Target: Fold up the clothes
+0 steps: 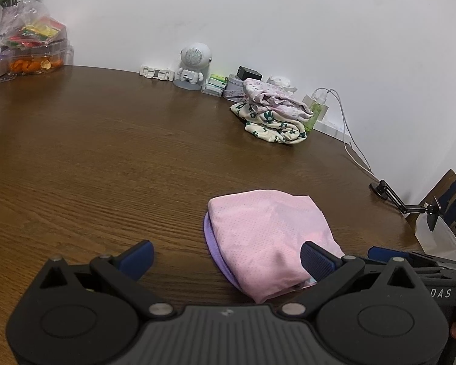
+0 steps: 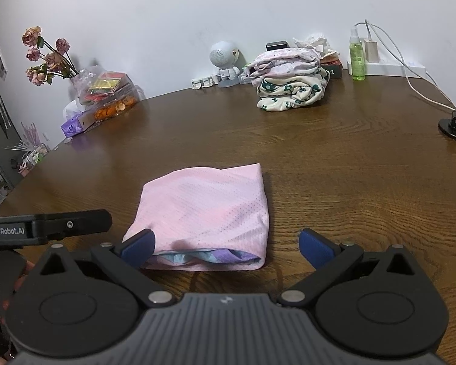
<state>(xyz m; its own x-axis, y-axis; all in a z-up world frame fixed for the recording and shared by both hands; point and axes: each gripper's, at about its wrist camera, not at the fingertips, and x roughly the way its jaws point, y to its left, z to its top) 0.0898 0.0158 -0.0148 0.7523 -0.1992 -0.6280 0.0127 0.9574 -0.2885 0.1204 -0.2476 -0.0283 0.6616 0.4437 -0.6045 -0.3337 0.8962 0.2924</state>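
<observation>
The brown wooden table (image 2: 334, 182) fills my view, and against the far wall I see a stack of folded clothes (image 2: 291, 82), likely parked there to keep the working space free. Nearer me the pink garment (image 2: 209, 213) lies folded into a compact square, a purple layer showing at its open edge. My left gripper (image 1: 226, 257) and right gripper (image 2: 226, 245) both stand spread wide, holding nothing, so I judge this fold finished.

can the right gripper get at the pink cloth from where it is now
Probably yes: the right gripper is open, right at the near edge of the pink cloth, and nothing lies between them on the table.
</observation>
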